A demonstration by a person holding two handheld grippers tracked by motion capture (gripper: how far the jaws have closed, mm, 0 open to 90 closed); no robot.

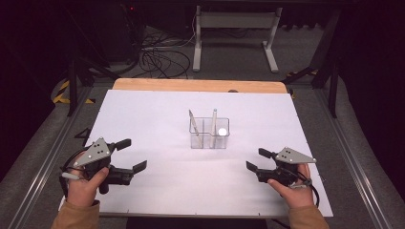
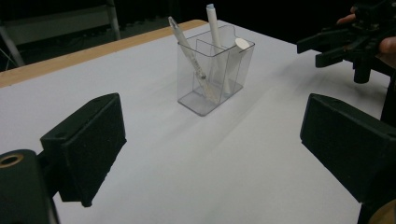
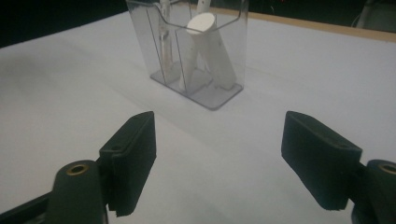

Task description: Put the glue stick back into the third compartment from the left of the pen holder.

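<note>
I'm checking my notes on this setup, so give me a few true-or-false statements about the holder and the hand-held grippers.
1. The clear holder stands upright on the white table. True.
2. The left hand-held gripper is shut on a pen. False: its jaws are open, with nothing between them.
3. The holder has items in it. True: a pen, a marker and a thick white stick.
4. The right hand-held gripper touches the holder. False: it is apart from it, jaws open.

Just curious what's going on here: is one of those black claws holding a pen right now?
No: both pens stand in the clear holder, and the left gripper and right gripper sit open and empty on either side.
</note>
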